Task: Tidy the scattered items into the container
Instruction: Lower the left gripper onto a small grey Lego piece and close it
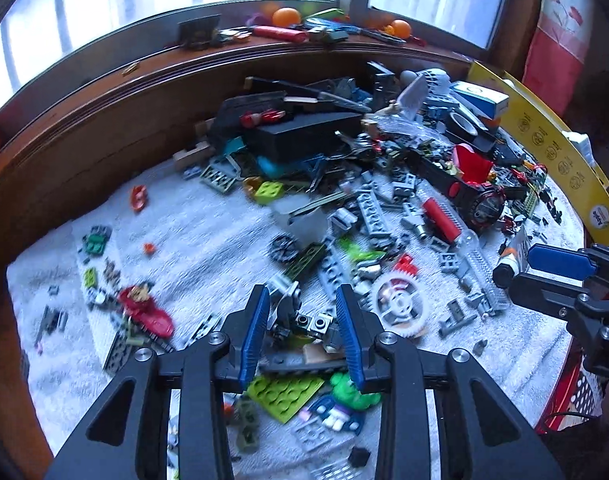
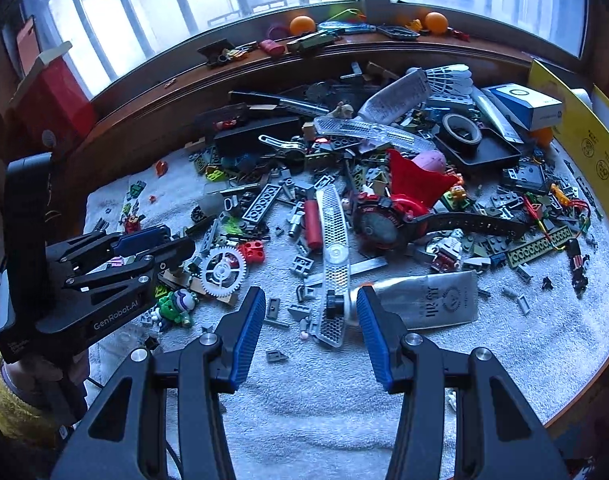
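Observation:
Scattered toy bricks and oddments cover a white towel (image 1: 208, 248). My left gripper (image 1: 303, 296) is open, low over a dark grey brick assembly (image 1: 312, 326) that lies between its fingers. It also shows from the side in the right wrist view (image 2: 160, 242). My right gripper (image 2: 310, 300) is open above a clear reflector strip (image 2: 333, 240) and the black cap of a silver tube (image 2: 420, 300). It appears at the right edge of the left wrist view (image 1: 544, 268). A black tray (image 2: 492, 152) holding a tape roll (image 2: 462, 128) sits at the back right.
A white gear (image 1: 400, 306), a green plate (image 1: 284, 394), a green figure (image 1: 350, 392) and a red toy car (image 1: 146, 312) lie near my left gripper. A black-red watch (image 2: 378, 224), red cylinder (image 2: 313, 224) and a yellow board (image 2: 584, 136) are on the right. A wooden sill (image 1: 104, 92) borders the back.

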A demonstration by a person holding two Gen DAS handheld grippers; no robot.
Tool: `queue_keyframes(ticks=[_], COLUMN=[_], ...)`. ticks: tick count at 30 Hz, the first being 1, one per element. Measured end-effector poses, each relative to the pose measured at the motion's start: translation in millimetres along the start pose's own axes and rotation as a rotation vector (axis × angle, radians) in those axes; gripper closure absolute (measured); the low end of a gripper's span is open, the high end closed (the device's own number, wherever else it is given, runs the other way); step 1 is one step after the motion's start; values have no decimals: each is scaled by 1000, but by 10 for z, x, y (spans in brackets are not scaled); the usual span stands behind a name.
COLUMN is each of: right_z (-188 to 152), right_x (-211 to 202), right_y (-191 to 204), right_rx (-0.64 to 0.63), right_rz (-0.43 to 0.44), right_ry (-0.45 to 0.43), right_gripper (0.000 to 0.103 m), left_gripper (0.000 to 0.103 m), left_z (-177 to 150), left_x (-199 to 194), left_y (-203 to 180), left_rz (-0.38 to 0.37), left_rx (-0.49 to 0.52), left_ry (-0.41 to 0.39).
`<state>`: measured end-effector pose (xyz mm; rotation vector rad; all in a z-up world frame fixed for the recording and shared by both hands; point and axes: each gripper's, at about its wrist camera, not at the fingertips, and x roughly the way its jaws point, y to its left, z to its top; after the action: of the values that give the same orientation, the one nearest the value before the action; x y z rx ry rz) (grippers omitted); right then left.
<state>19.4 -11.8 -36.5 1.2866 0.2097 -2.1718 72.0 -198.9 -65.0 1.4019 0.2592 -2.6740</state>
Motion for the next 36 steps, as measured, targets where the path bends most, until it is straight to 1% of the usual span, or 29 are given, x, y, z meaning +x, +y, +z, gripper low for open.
queue_keyframes(ticks=[3,5,6,7,12,15,18,20,23,26,28,31,36], right_z=[-7,-10,-9,-7,-9,-12,-22,-19,19,81,107,127,177], right_x=[33,47,52,55,73,78,85,94,89,142,199,317,524], right_y=[32,55,70,86,157,183,203,213,213,243,303,454,685], right_rx=[-9,-15,-20,-24,-47,-51,-52,-53,-51,-56,-69,-112,-173], right_rz=[10,14,16,17,27,37,44,49,47,53,69,80,48], right_ry=[8,11,12,12,18,16,20,21,-15,-35,-20,31,71], right_gripper=[55,55,55,55,55,55,55,55,55,57,57,57,57], left_gripper=[68,75,81,82,82,82,82,82,82,82,82,82,82], left_z=[-72,-120,-137,-148,-149,-136,-113,-103,-103,-102,-107,-117,-125], left_x=[-14,-36,-47,-68,-106,-43,14,24,-32,-72,-107,-170,-245], left_y=[97,160,187,207,229,224,184,158,153,225,280,363,510], left_rz=[6,15,10,0,-6,-20,-42,-36,-63,-74,-79,-75,-83], left_rx=[-33,-50,-55,-62,-61,-58,-53,-38,-25,-60,-82,-103,-153], left_ry=[5,2,1,-2,-25,-13,-18,-27,-48,-55,-62,-74,-87])
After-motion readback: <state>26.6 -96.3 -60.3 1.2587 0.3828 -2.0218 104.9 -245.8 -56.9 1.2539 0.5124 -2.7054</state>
